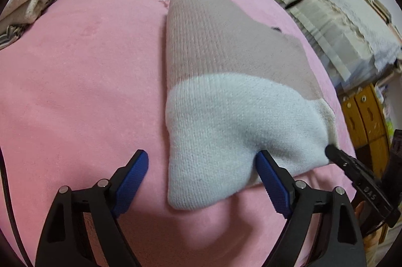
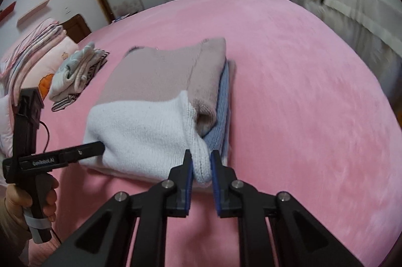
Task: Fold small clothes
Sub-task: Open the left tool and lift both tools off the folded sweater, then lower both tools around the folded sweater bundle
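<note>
Your folded knit sweater [image 2: 150, 101], dusty pink over a white band with a blue layer showing at its right edge, lies near the middle of the pink fleece bed cover [image 2: 301, 91]. In the left wrist view the same sweater [image 1: 226, 81] fills the centre, white band nearest you and a dark collar at the far end.

Your right claw [image 2: 201, 164] is pinched narrow on the white ribbed edge at the near right corner of the sweater, knit bunched between the blue pads. In the left wrist view this claw [image 1: 331, 150] appears as a black tip pressed against the white band's right corner.

Your left claw [image 1: 202, 164] stands wide, the white near corner of the sweater lying between its blue pads; the right-hand pad [image 1: 270, 179] touches the knit, the left-hand pad sits apart from it. From the right wrist view, the left claw [image 2: 99, 147] reaches the white band's left side; your left hand [image 2: 30, 201] grips its handle.

A pile of pale folded clothes over striped fabric [image 2: 75, 73] rests on the bed to the far left, well apart from the sweater.
</note>
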The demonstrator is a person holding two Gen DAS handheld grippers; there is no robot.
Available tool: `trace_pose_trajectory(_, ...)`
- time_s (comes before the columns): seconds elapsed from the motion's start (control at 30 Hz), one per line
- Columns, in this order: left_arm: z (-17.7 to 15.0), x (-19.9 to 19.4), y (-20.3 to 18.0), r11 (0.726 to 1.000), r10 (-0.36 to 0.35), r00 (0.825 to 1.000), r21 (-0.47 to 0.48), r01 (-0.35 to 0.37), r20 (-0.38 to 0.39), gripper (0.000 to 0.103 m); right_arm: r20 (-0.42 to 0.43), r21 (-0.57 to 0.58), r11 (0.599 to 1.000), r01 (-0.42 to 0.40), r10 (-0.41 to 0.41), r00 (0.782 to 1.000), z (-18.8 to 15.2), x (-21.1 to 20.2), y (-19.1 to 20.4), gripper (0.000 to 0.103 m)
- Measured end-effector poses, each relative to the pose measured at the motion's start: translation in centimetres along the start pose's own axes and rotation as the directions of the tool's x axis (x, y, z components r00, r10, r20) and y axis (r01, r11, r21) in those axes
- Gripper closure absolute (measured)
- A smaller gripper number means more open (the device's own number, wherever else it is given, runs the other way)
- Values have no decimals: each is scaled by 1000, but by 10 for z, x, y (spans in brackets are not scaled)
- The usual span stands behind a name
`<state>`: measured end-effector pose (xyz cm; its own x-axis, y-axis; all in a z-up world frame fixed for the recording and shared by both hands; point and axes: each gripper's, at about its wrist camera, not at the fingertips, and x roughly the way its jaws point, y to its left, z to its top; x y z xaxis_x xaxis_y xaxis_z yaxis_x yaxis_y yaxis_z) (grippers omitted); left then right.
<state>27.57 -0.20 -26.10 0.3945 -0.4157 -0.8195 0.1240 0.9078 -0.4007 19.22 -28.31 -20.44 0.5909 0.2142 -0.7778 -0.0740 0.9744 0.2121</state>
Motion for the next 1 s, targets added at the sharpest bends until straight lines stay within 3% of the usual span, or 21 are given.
trace_pose_trajectory(0.2, -7, 7, 4, 1000, -8, 1000, 28, 8, -11, 17, 11, 128, 992, -23, 22, 1000, -21, 23, -16, 90)
trace_pose_trajectory(0.4, -5, -4, -6, 997, 17, 999, 75, -20, 32, 17, 34, 98, 995, 9, -12, 999, -16, 15, -7, 88)
trace_pose_trajectory(0.53, -6, -27, -28, 988, 55, 995, 141, -66, 80, 10, 68, 96, 994, 48, -54, 996, -10, -6, 2, 70)
trace_pose_trajectory(0.7, -12, -72, -57, 962, 110, 979, 230, -149, 173, 1, 97, 77, 996, 54, -62, 993, -3, -37, 20, 65)
trace_pose_trajectory(0.87, -15, -115, -74, 955, 145, 960, 221, -200, 241, 1, 111, 51, 997, 63, -69, 991, -2, -63, 42, 61)
trace_pose_trajectory(1.0, -22, -137, -81, 959, 143, 954, 202, -200, 265, 1, 132, 25, 997, 76, -78, 988, -4, -86, 60, 52)
